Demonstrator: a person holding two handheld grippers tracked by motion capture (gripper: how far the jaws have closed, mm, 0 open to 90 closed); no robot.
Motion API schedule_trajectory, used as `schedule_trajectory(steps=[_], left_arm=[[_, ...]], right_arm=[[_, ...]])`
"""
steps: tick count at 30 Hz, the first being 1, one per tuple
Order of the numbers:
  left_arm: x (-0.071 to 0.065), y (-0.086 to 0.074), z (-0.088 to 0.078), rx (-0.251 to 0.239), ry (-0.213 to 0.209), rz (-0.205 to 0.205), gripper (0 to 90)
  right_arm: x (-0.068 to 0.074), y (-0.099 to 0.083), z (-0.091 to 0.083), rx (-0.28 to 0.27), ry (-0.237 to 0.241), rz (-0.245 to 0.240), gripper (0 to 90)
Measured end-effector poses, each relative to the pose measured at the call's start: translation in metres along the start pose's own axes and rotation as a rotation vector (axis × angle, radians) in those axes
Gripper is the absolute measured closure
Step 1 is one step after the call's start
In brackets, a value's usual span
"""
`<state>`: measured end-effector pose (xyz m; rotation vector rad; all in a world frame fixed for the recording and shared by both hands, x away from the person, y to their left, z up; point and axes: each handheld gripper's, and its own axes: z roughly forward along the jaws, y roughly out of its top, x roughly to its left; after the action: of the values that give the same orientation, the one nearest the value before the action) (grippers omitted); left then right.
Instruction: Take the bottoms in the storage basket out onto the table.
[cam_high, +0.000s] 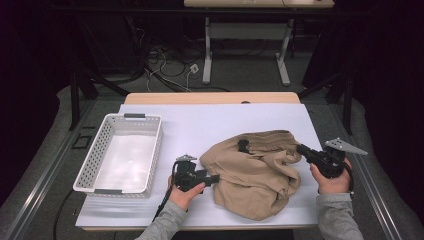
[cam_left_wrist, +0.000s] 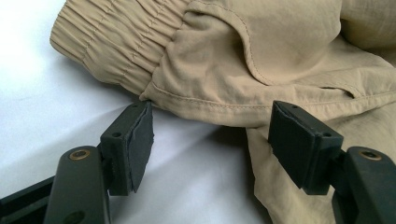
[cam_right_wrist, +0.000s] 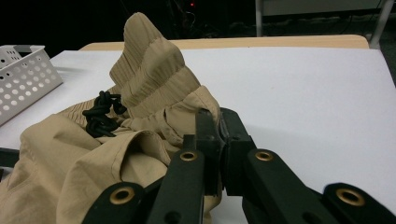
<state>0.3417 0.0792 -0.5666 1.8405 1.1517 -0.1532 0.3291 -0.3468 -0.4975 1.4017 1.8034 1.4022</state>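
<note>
Table (cam_high: 210, 125) with a white cover carries a crumpled tan garment (cam_high: 255, 172) at its near right, an elastic waistband and a black drawstring (cam_right_wrist: 100, 116) showing on top. Left of it, well apart, stands a white perforated basket (cam_high: 95, 155). The right gripper (cam_high: 301, 149) is clenched on the garment's right edge, a fold of cloth pinched between its jaws and lifted beside the waistband. The left gripper (cam_high: 216, 177) sits at the garment's left edge with its jaws released and spread, a stitched hem lying just ahead of the pads (cam_left_wrist: 140, 140), which press on nothing.
</note>
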Motion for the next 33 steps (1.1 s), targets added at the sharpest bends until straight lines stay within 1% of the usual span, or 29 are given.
schedule_trajectory(steps=[1,2,3,6,8,9,10,11,12,13,14,16,17,19,21,23,24,25,26,27,28,29,30,32,33], left_arm=[[0.0,0.0,0.0,0.009,-0.015,-0.006,31.8],[-0.001,0.0,0.001,0.012,-0.043,-0.013,34.9],[-0.003,0.0,0.0,0.014,-0.05,-0.016,35.1],[-0.006,0.003,0.001,0.009,-0.043,0.006,34.7],[-0.005,0.005,0.002,0.004,-0.045,-0.006,33.9],[-0.004,0.006,0.004,-0.003,-0.044,-0.011,33.9],[-0.004,0.007,0.004,-0.008,-0.044,-0.017,33.8],[-0.003,0.008,0.005,-0.018,-0.043,-0.017,33.7],[-0.003,0.009,0.005,-0.031,-0.042,-0.027,33.7],[-0.002,0.011,0.005,-0.037,-0.042,-0.026,33.8],[-0.001,0.012,0.004,-0.047,-0.05,-0.028,33.9],[0.001,0.015,0.003,-0.065,-0.059,-0.045,35.7],[0.002,0.017,0.002,-0.073,-0.054,-0.035,36.6],[0.001,0.02,0.002,-0.094,-0.041,-0.038,38.4],[0.0,0.024,0.002,-0.097,-0.021,-0.024,43.4],[0.0,0.027,0.004,-0.127,-0.021,-0.039,47.4],[0.001,0.028,0.006,-0.143,-0.031,-0.055,50.7],[0.002,0.03,0.007,-0.156,-0.037,-0.067,52.3],[0.001,0.032,0.009,-0.159,-0.041,-0.091,54.7],[0.001,0.034,0.01,-0.158,-0.036,-0.09,58.6],[0.0,0.037,0.011,-0.149,-0.009,-0.076,63.4],[-0.001,0.039,0.012,-0.149,-0.005,-0.077,66.7],[-0.002,0.041,0.012,-0.141,-0.002,-0.064,71.2],[-0.004,0.043,0.013,-0.162,0.008,-0.051,79.0],[-0.005,0.044,0.013,-0.165,0.006,-0.042,83.0]], right_arm=[[0.0,0.0,0.0,0.001,0.0,-0.002,87.7],[0.001,0.0,0.0,0.001,0.001,-0.001,87.7],[0.001,0.0,0.0,0.002,0.001,0.0,87.7],[0.001,0.0,0.0,0.002,0.001,-0.003,87.7],[0.001,0.0,0.0,0.0,0.002,0.0,87.7],[0.002,-0.001,0.002,-0.017,0.001,0.007,87.7],[0.002,0.0,0.001,-0.001,-0.001,0.004,87.7],[0.002,0.0,0.001,-0.001,0.003,0.005,87.7],[0.003,0.0,0.001,0.0,0.003,0.006,87.7],[0.003,0.0,0.0,0.001,0.005,0.005,87.7],[0.003,0.0,0.0,0.001,0.005,0.006,87.7],[0.003,0.0,0.001,-0.001,0.005,0.005,87.7],[0.003,0.0,0.001,-0.001,0.006,0.007,87.7],[0.003,-0.001,0.001,-0.004,0.005,0.006,87.7],[0.003,-0.001,0.001,-0.011,0.008,0.01,87.7],[0.003,-0.001,0.002,-0.011,0.013,0.009,87.7],[0.004,-0.001,0.001,-0.005,0.014,0.009,87.7],[0.004,-0.001,0.002,-0.004,0.015,0.011,87.7],[0.004,-0.001,0.002,-0.004,0.015,0.006,87.7],[0.005,-0.001,0.002,-0.011,0.017,0.008,87.7],[0.005,-0.001,0.003,-0.007,0.019,0.002,87.7],[0.005,-0.001,0.003,-0.014,0.019,0.006,87.7],[0.005,-0.001,0.002,-0.009,0.02,0.01,87.7],[0.005,-0.001,0.002,-0.002,0.019,0.011,87.7],[0.005,-0.001,0.002,-0.003,0.02,0.011,87.7]])
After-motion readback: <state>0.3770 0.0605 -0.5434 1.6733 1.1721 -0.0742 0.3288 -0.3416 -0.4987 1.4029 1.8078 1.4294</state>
